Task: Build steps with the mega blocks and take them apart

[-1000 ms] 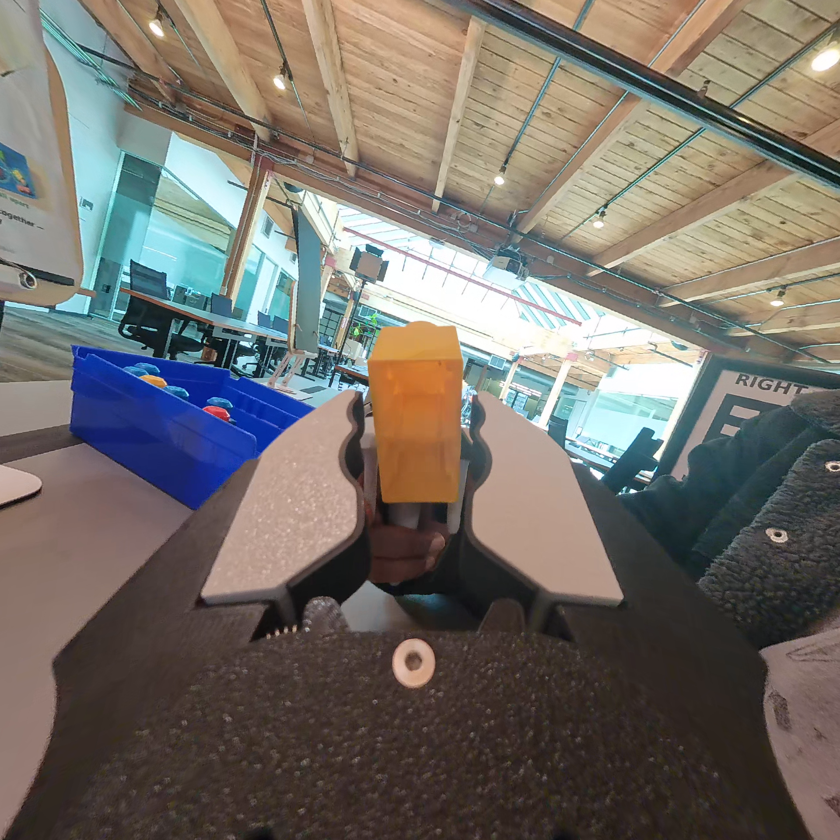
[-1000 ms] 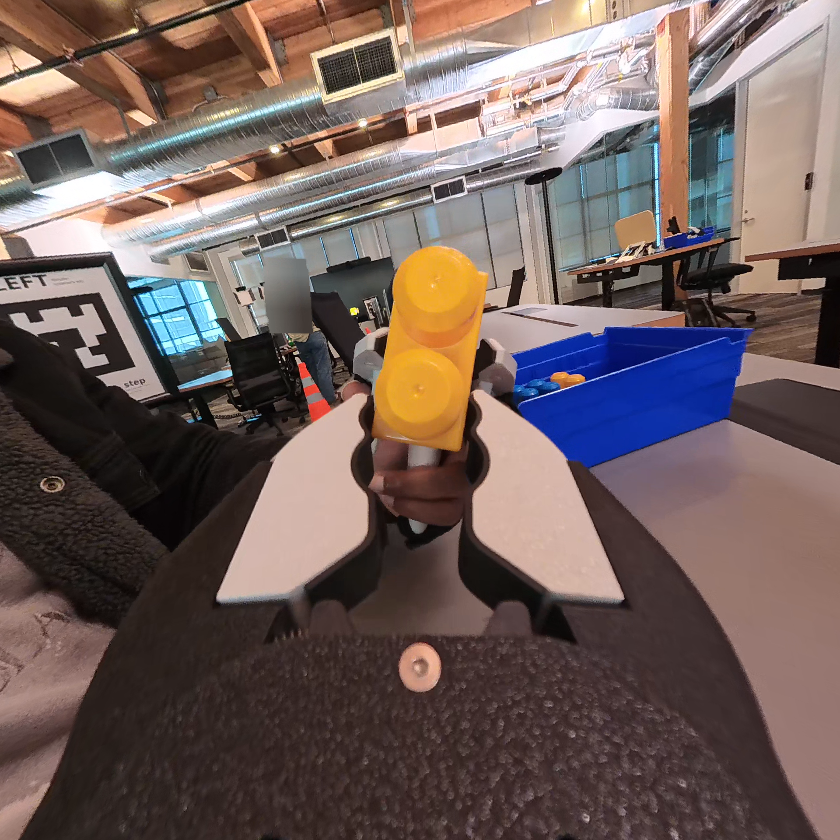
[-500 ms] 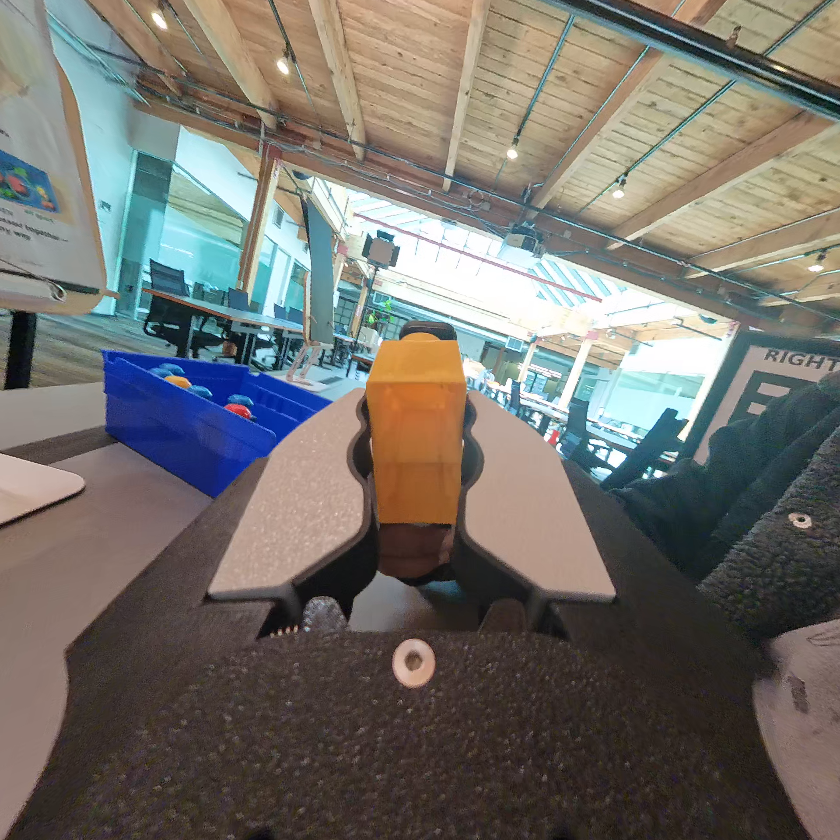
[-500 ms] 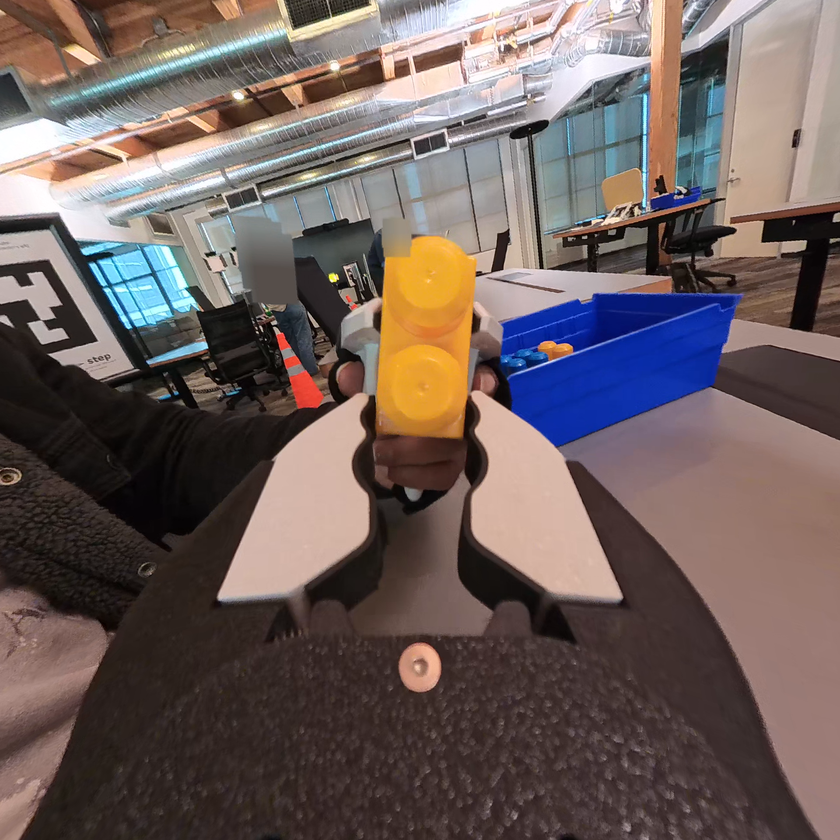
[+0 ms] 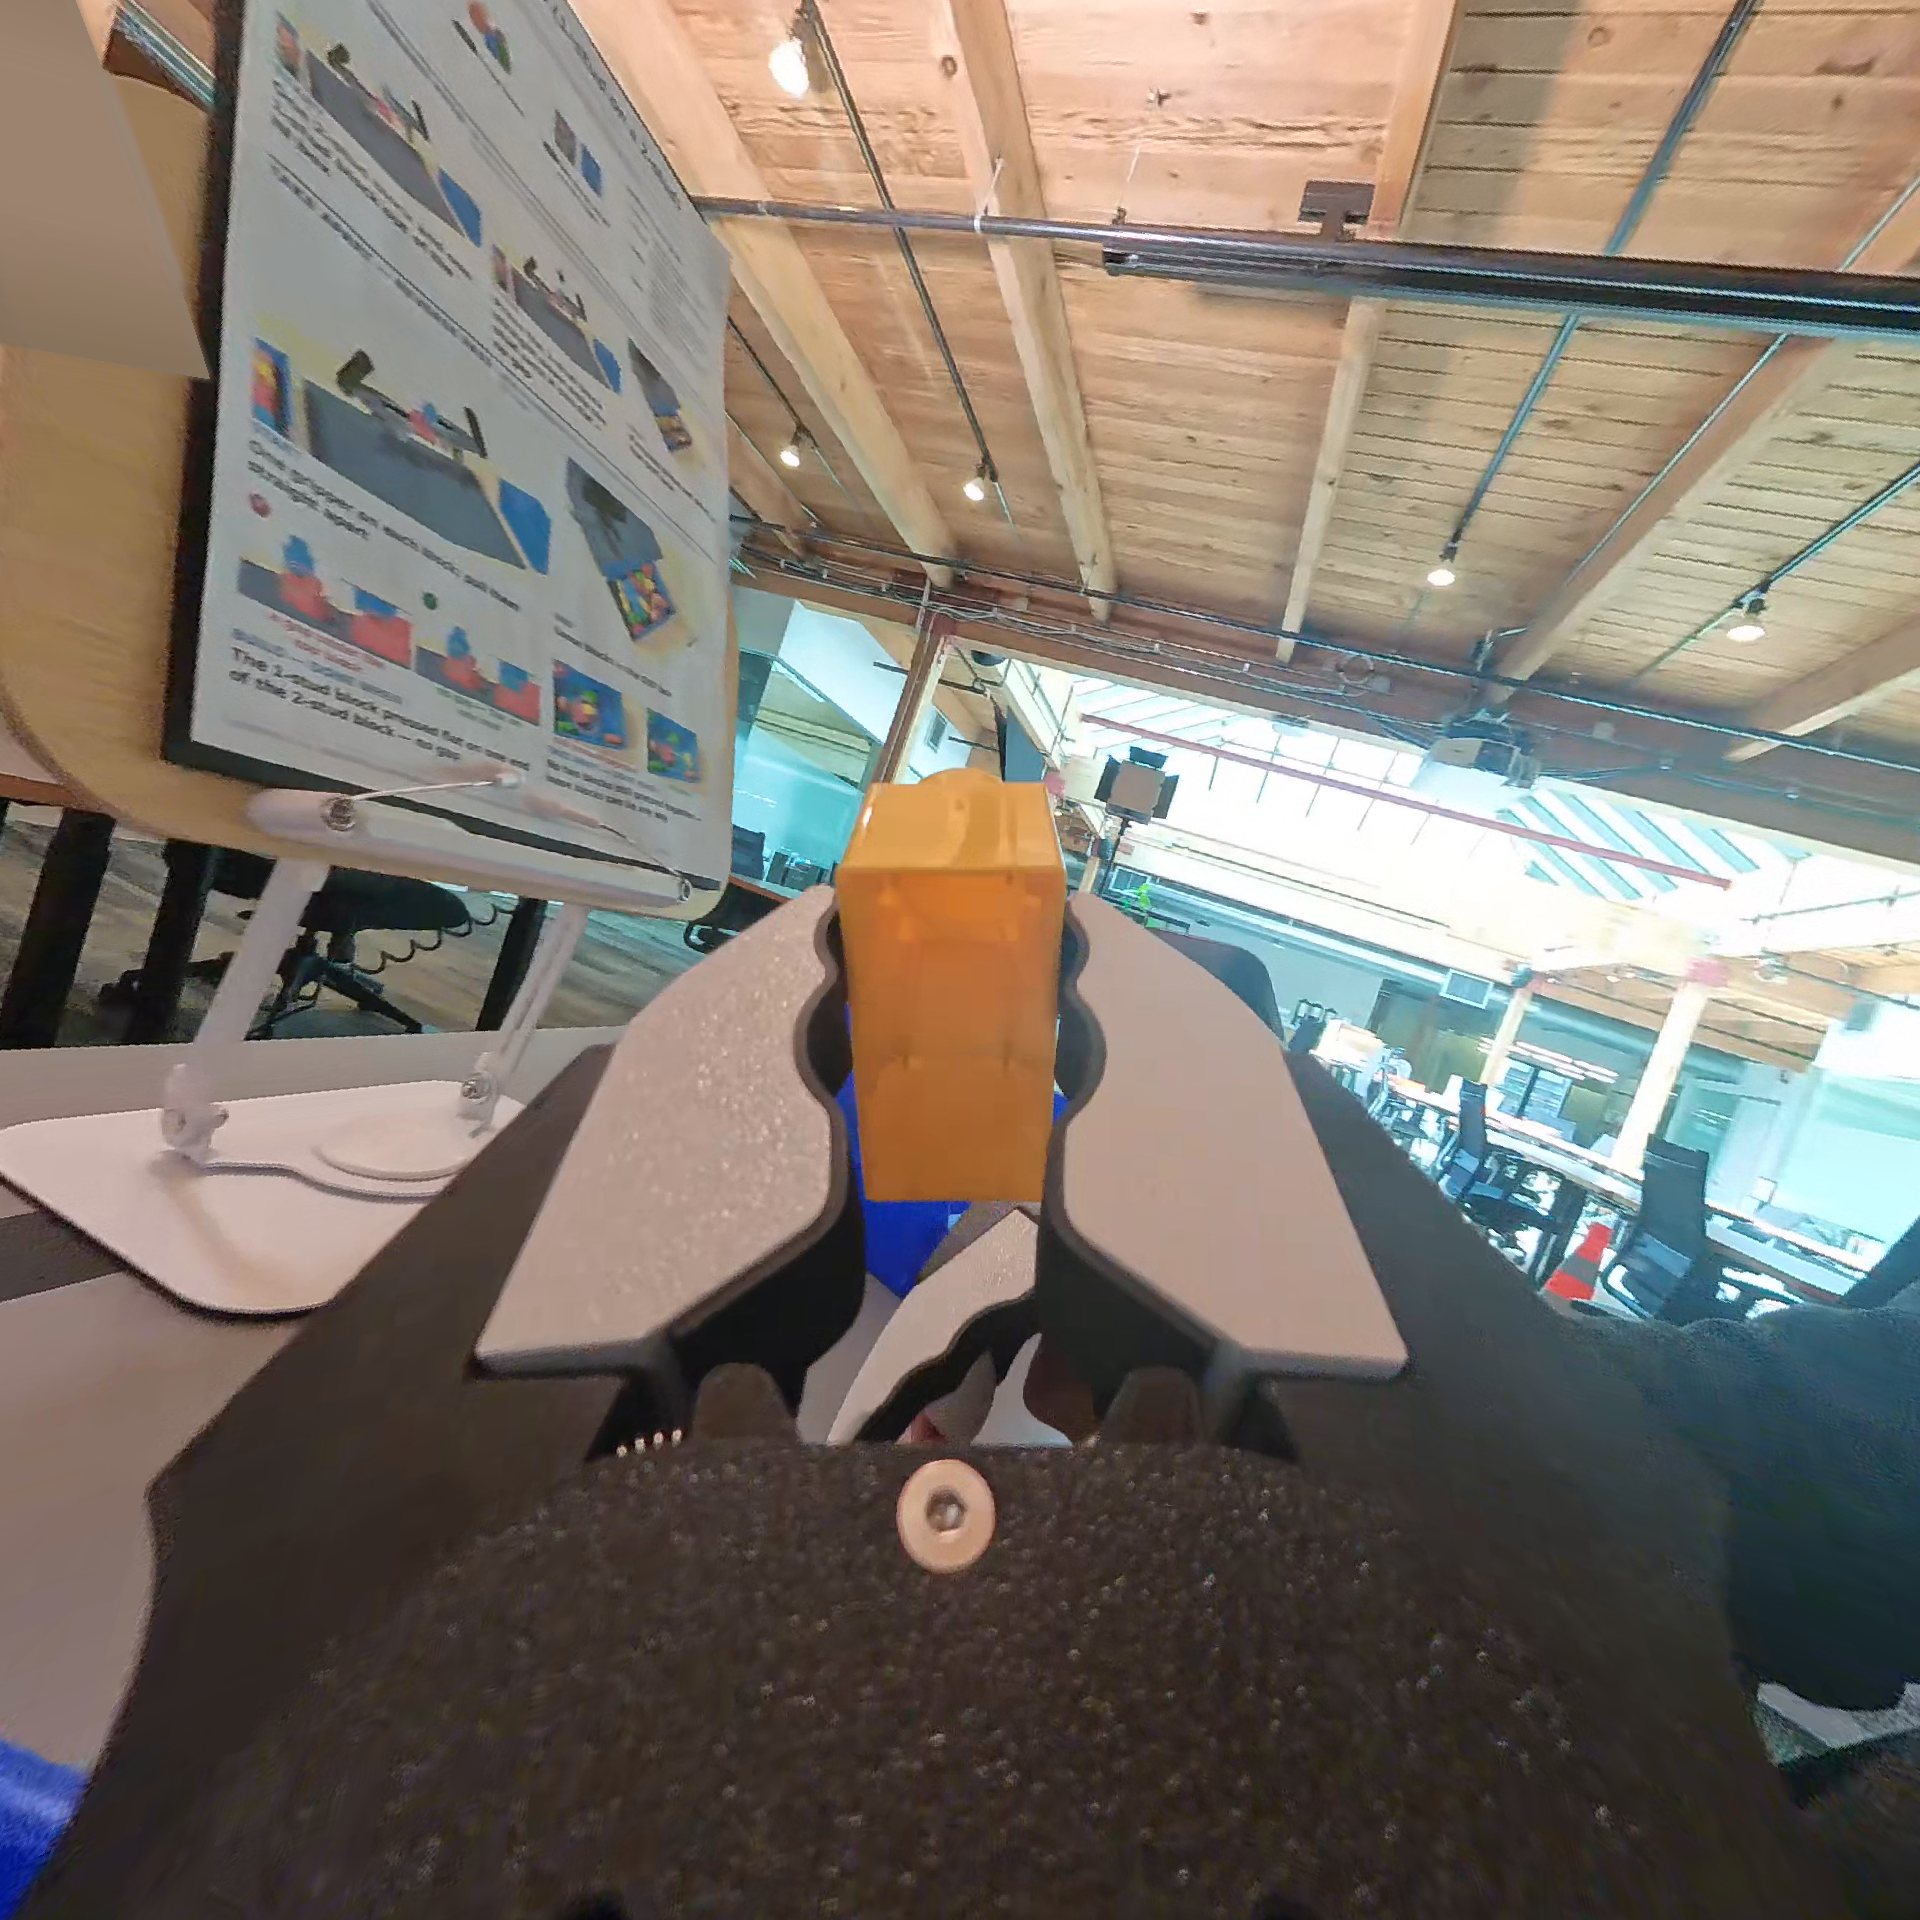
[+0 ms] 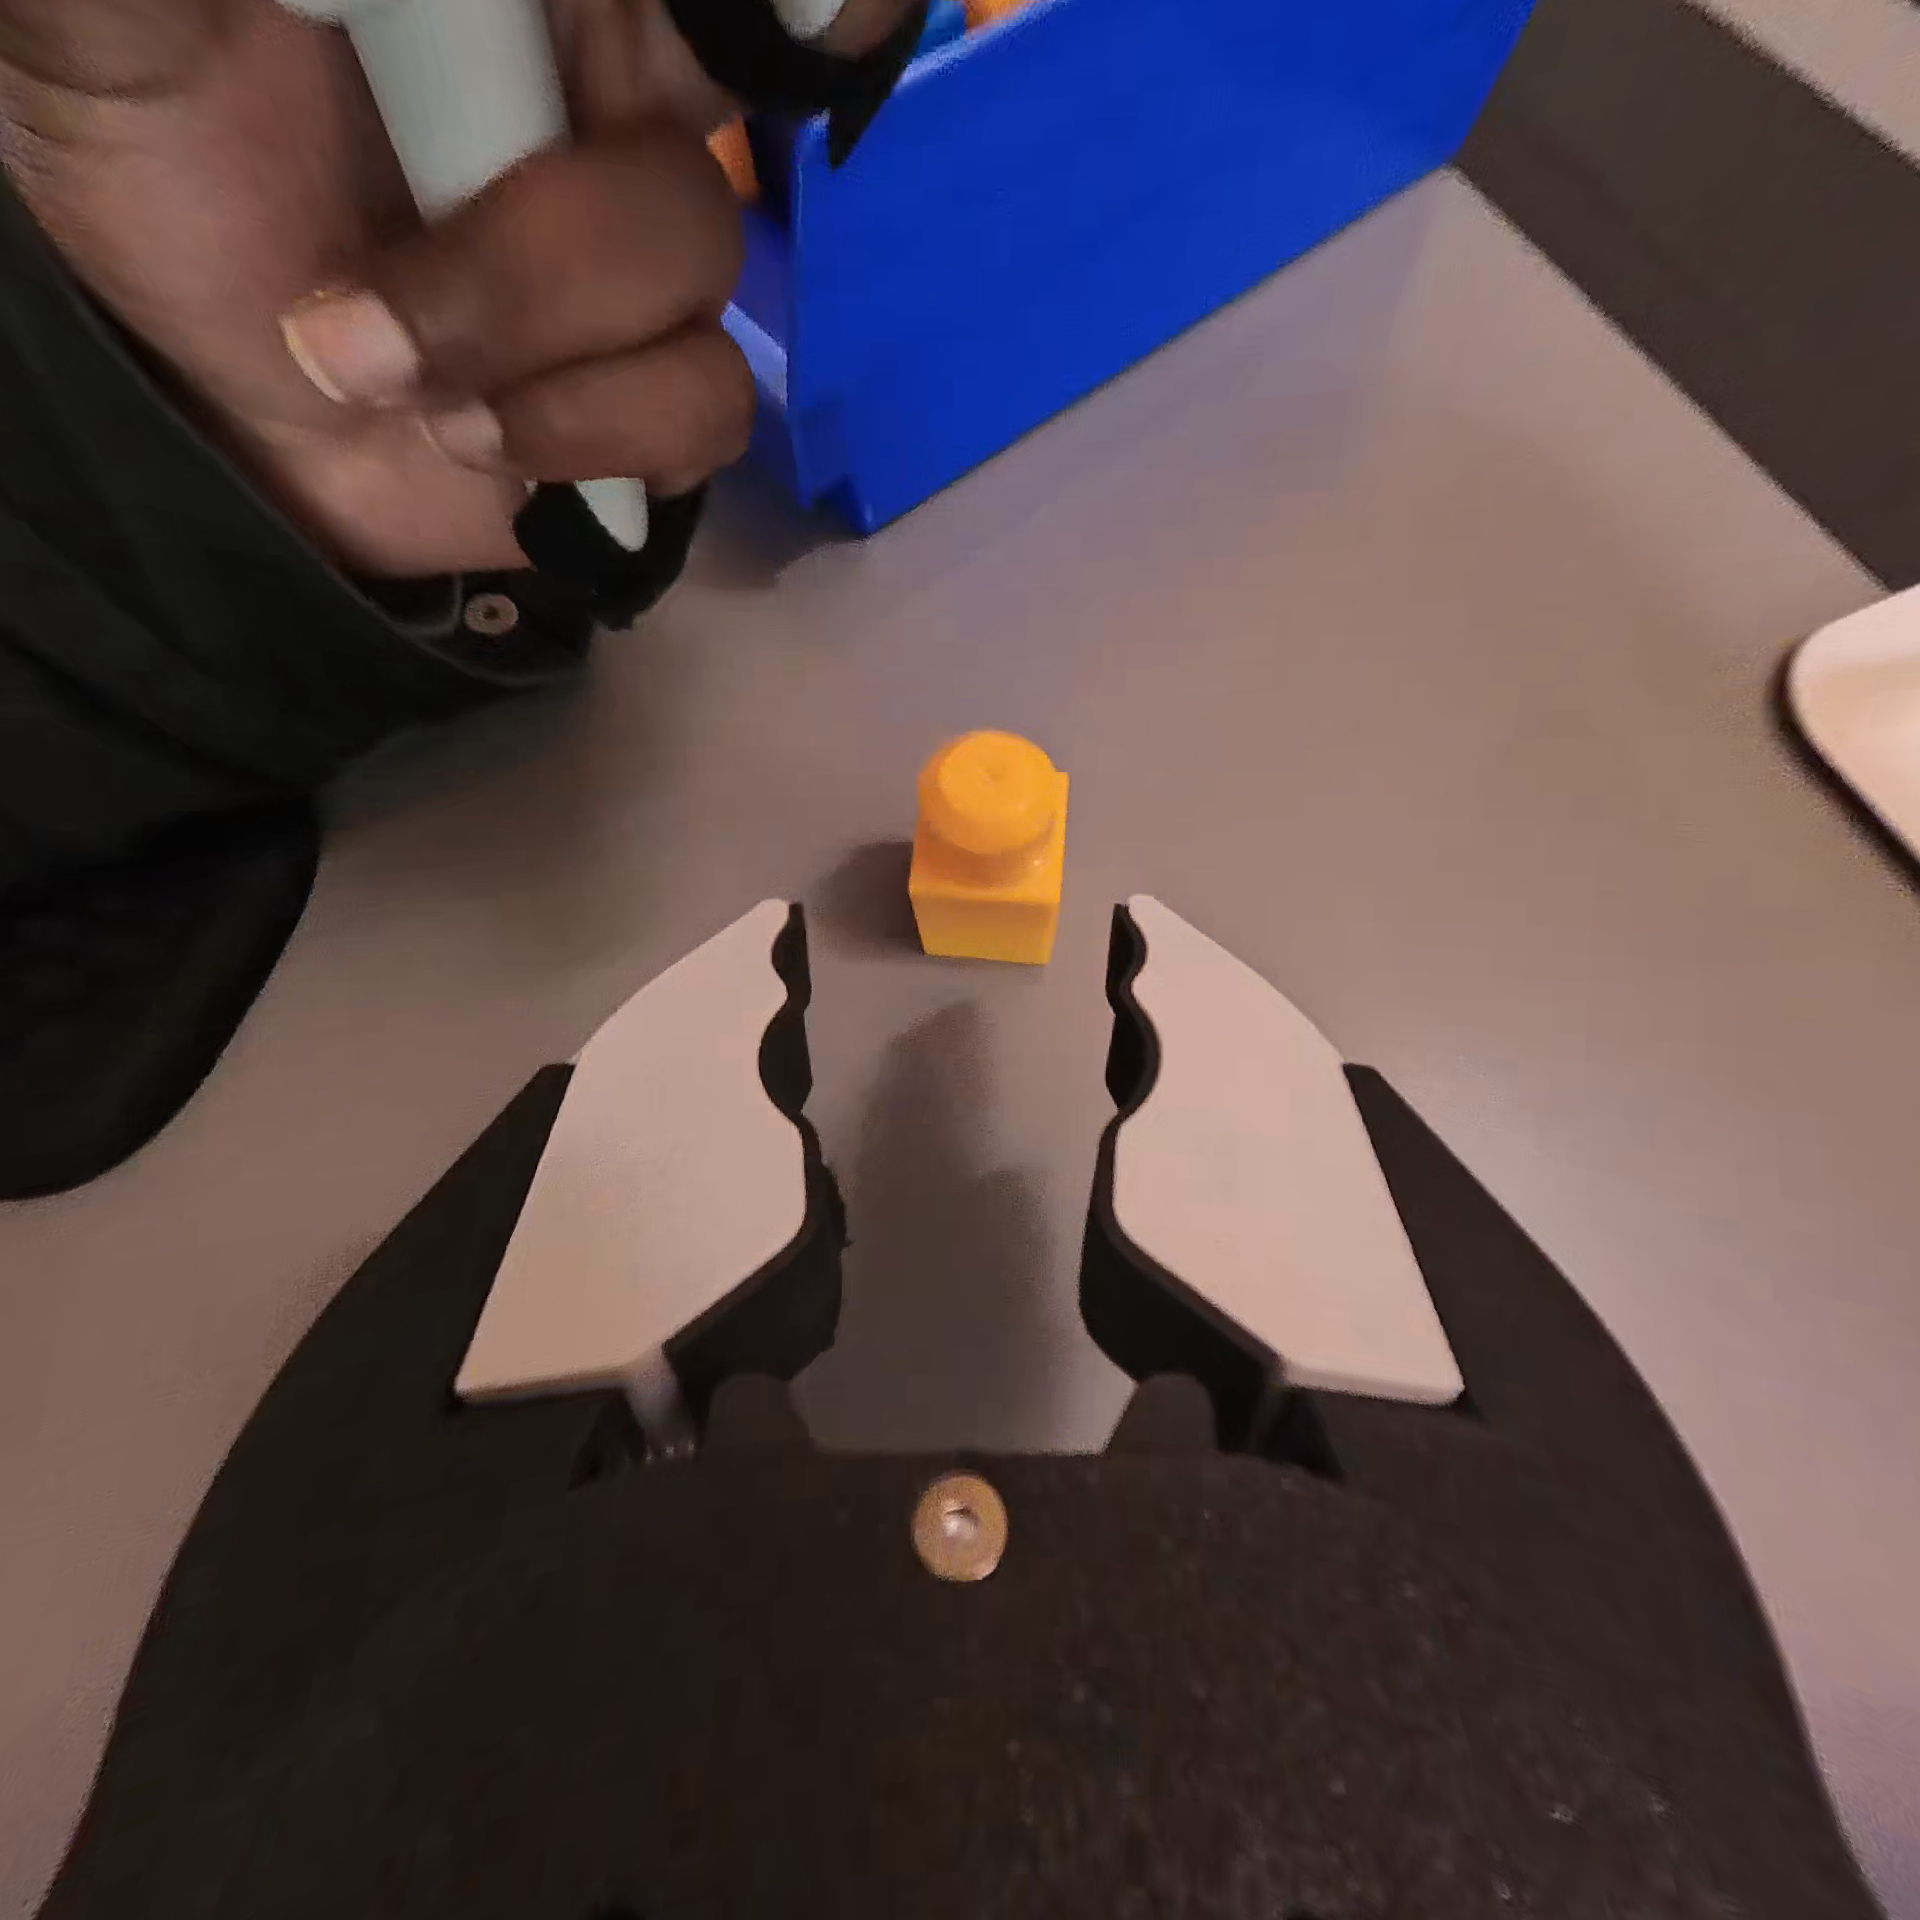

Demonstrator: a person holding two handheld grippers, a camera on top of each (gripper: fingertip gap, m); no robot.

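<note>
My left gripper (image 5: pixel 948 909) is shut on an orange block (image 5: pixel 951 1018) and holds it upright in the air, high over the table. My right gripper (image 6: pixel 956 920) is open and empty, tilted down at the grey table (image 6: pixel 1403 831). A small orange one-stud block (image 6: pixel 987 852) stands upright on the table just past its fingertips, in line with the gap. In the left wrist view one grey finger of the right gripper (image 5: pixel 966 1288) shows below the held block. A hand (image 6: pixel 468 291) holding the left gripper's handle shows at the top left of the right wrist view.
A blue bin (image 6: pixel 1091 260) with blocks stands beyond the small block; a sliver of it (image 5: pixel 899 1242) shows behind my left fingers. An instruction sheet (image 5: pixel 457 416) on a white stand (image 5: pixel 208 1174) is at the left. A dark sleeve (image 6: pixel 135 831) lies left of the block.
My right gripper has opened and tipped down toward the table, where a small orange block now stands. My left gripper has swung toward the instruction stand, still shut on its orange block.
</note>
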